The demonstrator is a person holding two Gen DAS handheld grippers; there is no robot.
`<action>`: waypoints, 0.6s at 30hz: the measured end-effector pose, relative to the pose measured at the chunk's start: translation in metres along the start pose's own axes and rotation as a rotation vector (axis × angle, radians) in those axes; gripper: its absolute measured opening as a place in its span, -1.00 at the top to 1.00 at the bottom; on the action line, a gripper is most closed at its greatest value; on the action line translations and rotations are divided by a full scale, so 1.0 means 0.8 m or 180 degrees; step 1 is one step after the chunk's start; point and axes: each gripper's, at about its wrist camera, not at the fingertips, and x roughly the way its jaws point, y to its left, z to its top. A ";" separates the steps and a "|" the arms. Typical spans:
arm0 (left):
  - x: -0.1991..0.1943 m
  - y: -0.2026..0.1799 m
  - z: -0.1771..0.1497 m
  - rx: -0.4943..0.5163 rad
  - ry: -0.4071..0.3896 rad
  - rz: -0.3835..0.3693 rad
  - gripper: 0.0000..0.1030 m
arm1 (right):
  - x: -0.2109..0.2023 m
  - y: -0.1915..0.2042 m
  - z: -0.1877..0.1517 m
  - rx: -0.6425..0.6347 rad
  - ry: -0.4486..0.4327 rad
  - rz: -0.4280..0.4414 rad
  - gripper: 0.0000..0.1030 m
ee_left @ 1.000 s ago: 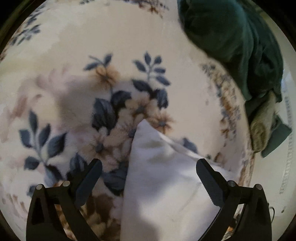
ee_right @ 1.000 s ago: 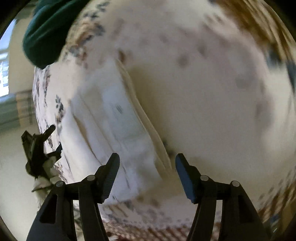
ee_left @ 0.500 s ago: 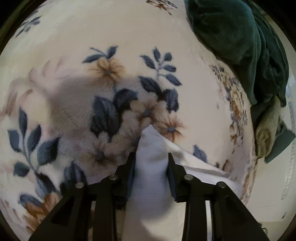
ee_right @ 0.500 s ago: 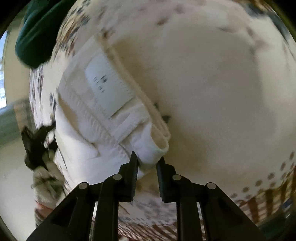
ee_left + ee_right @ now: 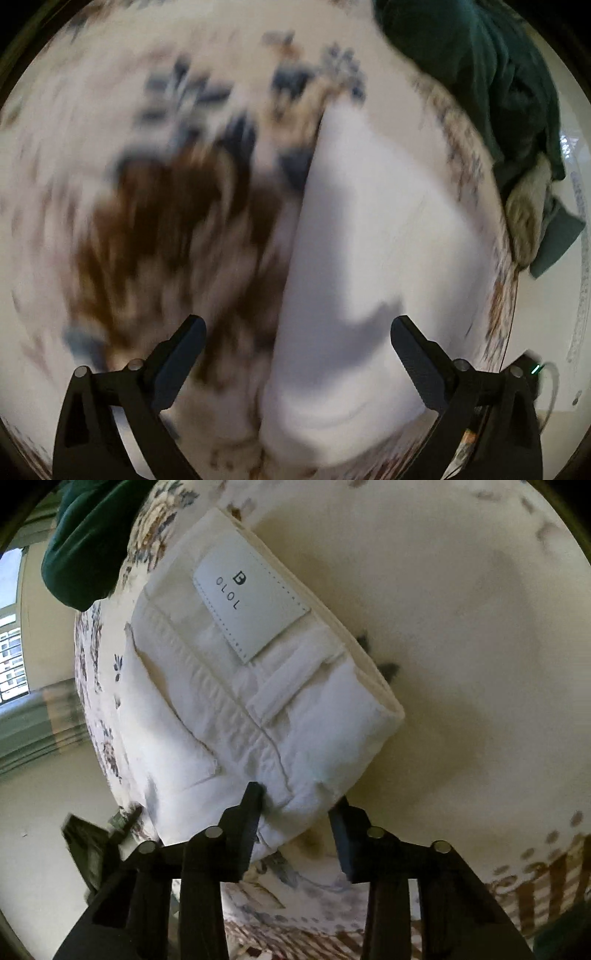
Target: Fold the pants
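The white pants (image 5: 236, 701) lie folded on a floral blanket (image 5: 461, 627), waistband and brand patch (image 5: 247, 605) facing up. My right gripper (image 5: 295, 812) is partly open around the waistband's near corner, its jaws standing a little apart from the cloth. In the blurred left wrist view the white leg end (image 5: 369, 258) lies on the blanket (image 5: 166, 221). My left gripper (image 5: 295, 350) is open wide, its jaws on either side of the leg and not holding it.
A dark green garment (image 5: 480, 74) is heaped at the blanket's far right edge; it also shows in the right wrist view (image 5: 85, 554). A window (image 5: 11, 642) and pale floor (image 5: 48, 849) lie past the blanket's left edge.
Half a second ago both grippers were shut on the pants. Both have opened and let go. The left gripper has pulled back, so more of the leg shows.
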 end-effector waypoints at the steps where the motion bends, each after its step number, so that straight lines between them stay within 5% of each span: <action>1: 0.007 0.006 -0.016 -0.0015 0.0067 -0.0069 -0.72 | -0.003 0.004 -0.002 -0.0037 -0.0027 -0.0039 0.35; 3: 0.010 0.017 -0.047 -0.0030 0.0087 -0.0168 -0.44 | -0.006 0.006 -0.003 -0.0074 -0.0014 -0.0083 0.37; 9: -0.004 0.037 -0.106 -0.0129 0.0235 -0.0327 -0.31 | 0.000 0.032 0.006 -0.0189 0.0082 -0.0210 0.37; 16: -0.037 0.034 -0.062 -0.0311 -0.0287 -0.0778 -0.31 | -0.003 0.028 0.008 -0.0269 0.0114 -0.0243 0.37; 17: -0.034 0.027 -0.054 -0.0234 -0.0363 -0.0852 -0.08 | -0.007 0.020 0.006 -0.0284 0.0100 -0.0249 0.37; 18: -0.030 0.021 -0.046 -0.0161 -0.0399 -0.0914 0.51 | -0.007 0.018 0.004 -0.0286 0.0080 -0.0256 0.37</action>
